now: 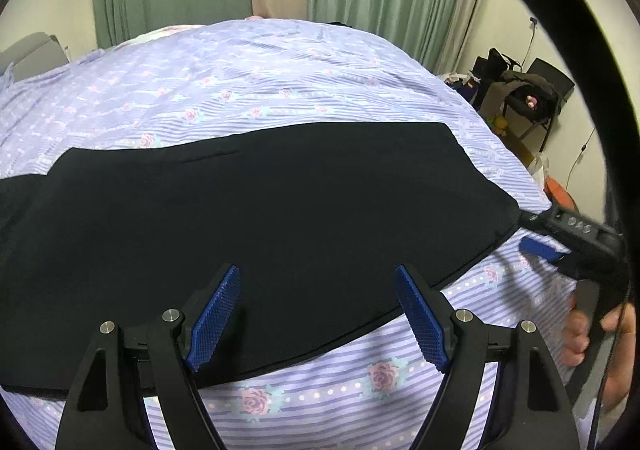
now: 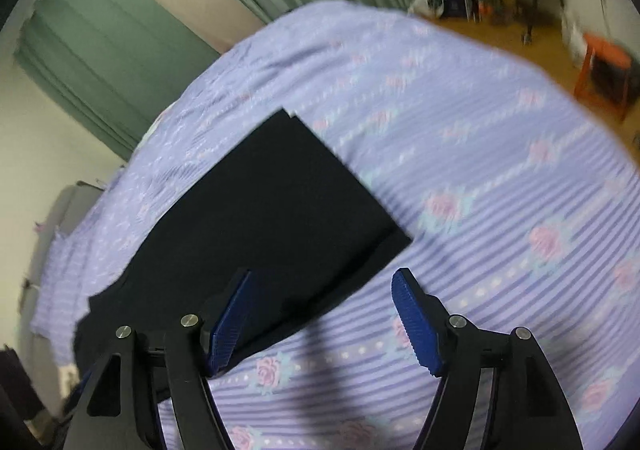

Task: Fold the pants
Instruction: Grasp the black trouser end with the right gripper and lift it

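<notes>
The black pants (image 1: 260, 201) lie flat on the bed (image 1: 240, 81), laid out as one long dark strip on the flowered purple sheet, apparently with one leg already stacked on the other. My reading is that the job sits between folds: the lengthwise fold looks done, and the strip has yet to be folded end over end.

The left gripper (image 1: 318, 314) hovers low over the near edge of the strip, its fingers (image 1: 214, 320) spread wide with nothing between them. One blue pad stands over the black cloth, the other over bare sheet just past the hem line, so the edge runs between the two fingers without being pinched.

The right gripper (image 2: 324, 320) is likewise spread and holds nothing. In its own blurred view the near corner of the pants' end lies just ahead of and between its fingers, the left finger over cloth, the right one over sheet. From the left view, that gripper sits at the far right end of the strip, right at the corner, with a hand (image 1: 580, 334) around its handle.

The next move probably calls for both grippers to come down on the near edge, close on all layers together, and carry one end over toward the other. Thin stacked cloth may slip, so each finger pair needs to catch every layer.
</notes>
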Motion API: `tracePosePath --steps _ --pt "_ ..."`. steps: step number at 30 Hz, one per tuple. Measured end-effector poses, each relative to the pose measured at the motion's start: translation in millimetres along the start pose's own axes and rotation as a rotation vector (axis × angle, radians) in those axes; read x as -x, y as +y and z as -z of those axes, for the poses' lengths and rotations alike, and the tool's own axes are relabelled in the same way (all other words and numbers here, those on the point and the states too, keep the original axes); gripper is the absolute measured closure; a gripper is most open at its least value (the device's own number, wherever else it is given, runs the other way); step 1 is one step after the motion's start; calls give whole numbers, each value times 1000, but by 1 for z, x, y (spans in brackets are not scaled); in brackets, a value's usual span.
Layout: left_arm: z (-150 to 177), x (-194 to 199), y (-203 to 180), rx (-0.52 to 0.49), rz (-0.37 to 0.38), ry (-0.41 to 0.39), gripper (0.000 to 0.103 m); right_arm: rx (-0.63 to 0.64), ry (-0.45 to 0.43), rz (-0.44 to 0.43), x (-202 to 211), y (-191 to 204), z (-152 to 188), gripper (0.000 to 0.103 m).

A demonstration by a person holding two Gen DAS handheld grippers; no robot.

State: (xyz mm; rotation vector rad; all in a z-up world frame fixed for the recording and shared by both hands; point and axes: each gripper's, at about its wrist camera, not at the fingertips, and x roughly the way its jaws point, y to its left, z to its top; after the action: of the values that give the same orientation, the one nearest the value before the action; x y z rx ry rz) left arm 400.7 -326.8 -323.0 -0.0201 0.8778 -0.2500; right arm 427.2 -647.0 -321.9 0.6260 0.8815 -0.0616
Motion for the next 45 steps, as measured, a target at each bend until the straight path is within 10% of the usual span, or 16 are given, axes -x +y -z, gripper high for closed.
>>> tracePosePath --steps 8,11,18,30,38,45 --pt "5 -2 -8 -38 2 12 23 -90 -32 -35 -32 -9 -18 36" --pt "6 -1 -9 -31 9 21 23 -100 -37 53 -34 -7 -28 88" --pt "3 4 -13 -6 78 14 23 -49 -206 30 63 7 -16 93" --pt "24 -37 -9 -90 87 191 20 -99 -95 126 37 -16 -4 93" --pt "10 68 59 58 76 -9 22 270 -298 230 102 89 -10 92" --pt "15 137 161 149 -34 -84 22 680 -426 150 138 238 10 92"
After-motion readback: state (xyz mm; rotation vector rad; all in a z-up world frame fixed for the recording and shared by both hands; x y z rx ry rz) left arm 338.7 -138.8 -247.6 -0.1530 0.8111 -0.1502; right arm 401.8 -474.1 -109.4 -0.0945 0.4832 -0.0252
